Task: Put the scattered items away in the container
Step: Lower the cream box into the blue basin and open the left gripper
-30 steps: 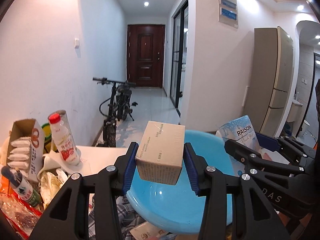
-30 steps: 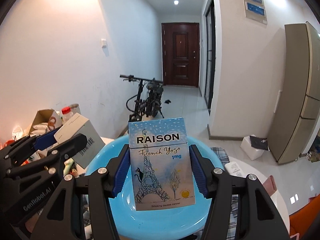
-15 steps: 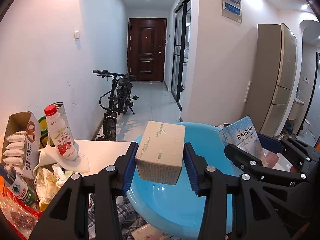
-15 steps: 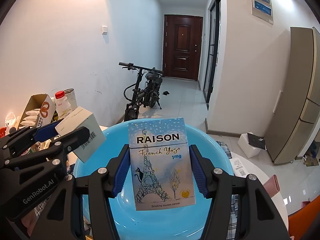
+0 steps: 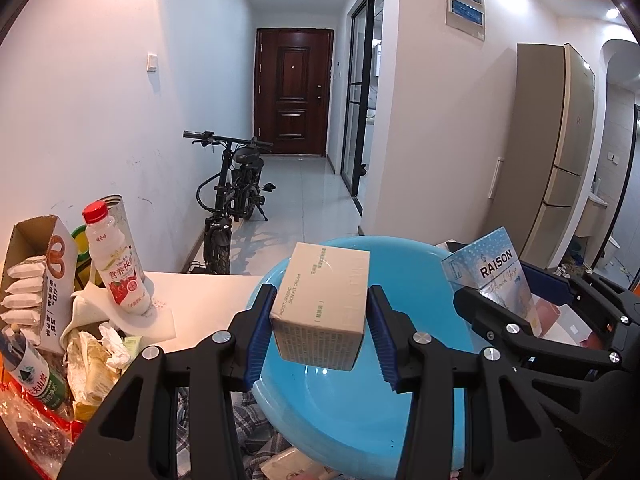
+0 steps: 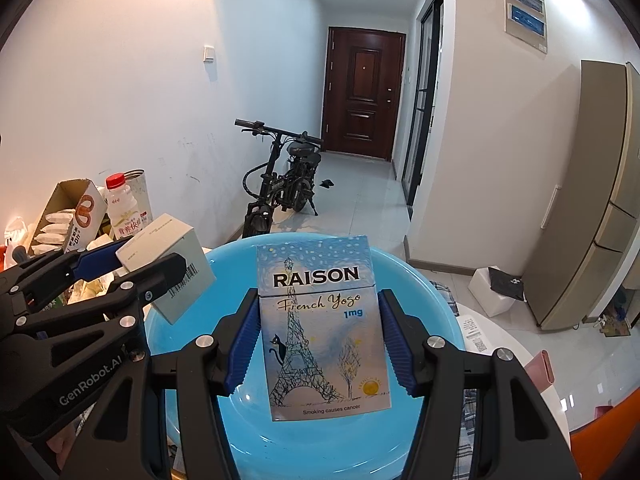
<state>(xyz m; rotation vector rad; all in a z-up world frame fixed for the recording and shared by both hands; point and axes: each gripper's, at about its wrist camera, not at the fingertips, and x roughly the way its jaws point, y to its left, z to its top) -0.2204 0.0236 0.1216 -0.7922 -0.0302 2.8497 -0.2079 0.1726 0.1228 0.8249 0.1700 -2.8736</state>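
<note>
Blue basin below L gripper clamping cream box; R gripper clamping cigarette pack

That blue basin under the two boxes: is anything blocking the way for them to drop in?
Nothing visible does. The tan cream box in the left gripper and the RAISON pack in the right gripper both hang over the open blue basin, whose visible inside looks bare.

Residential apartment: tiled hallway ending at a dark wooden entry door, a parked bicycle along the wall, a tall refrigerator, recessed ceiling lights.
</note>
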